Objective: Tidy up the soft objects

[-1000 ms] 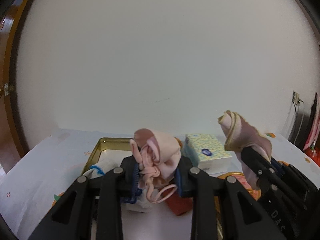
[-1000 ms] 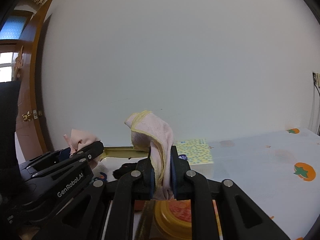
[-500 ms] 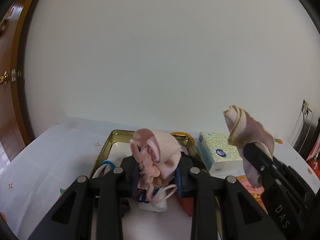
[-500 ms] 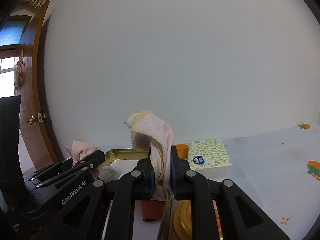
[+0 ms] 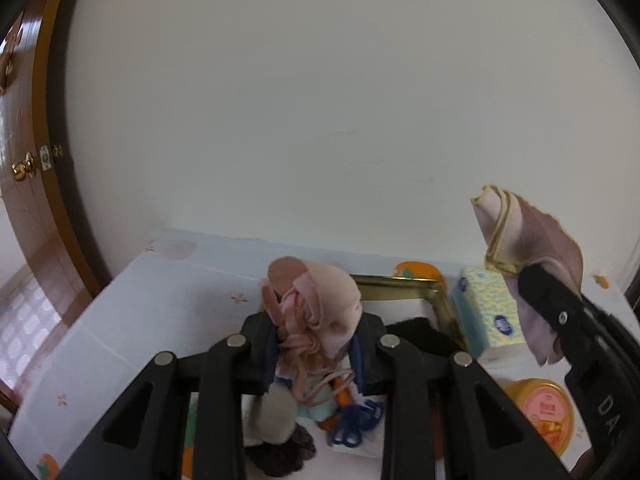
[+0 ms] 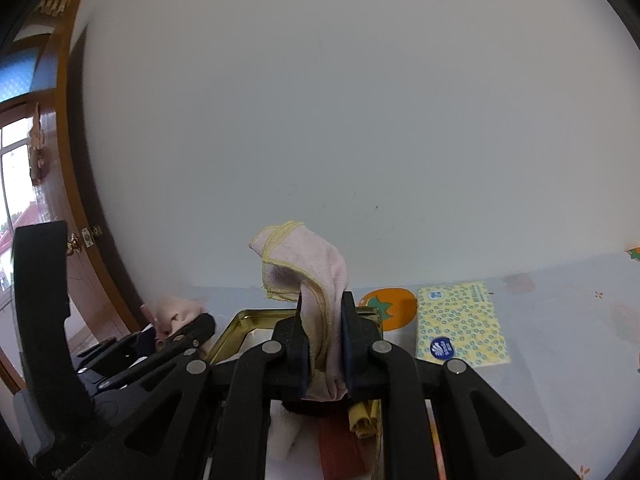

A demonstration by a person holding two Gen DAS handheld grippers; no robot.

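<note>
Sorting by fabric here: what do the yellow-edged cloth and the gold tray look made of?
Yellow-edged cloth: likely soft terry or microfibre, matte and fuzzy, with a stitched yellow hem. Gold tray: probably metal, judging by its shiny, reflective rolled rim.

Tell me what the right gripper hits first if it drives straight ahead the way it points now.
Probably the gold tin tray: the right gripper, shut on the pink cloth, angles slightly down toward its far rim. Depth is unclear.

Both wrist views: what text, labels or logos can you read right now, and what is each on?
"DA", cut off by the frame edge: on the right gripper's black body.
Tissue pack: round blue logo, lettering too small to read.
Orange-lidded container: pink label, print blurred.
Nothing else legible.
</note>
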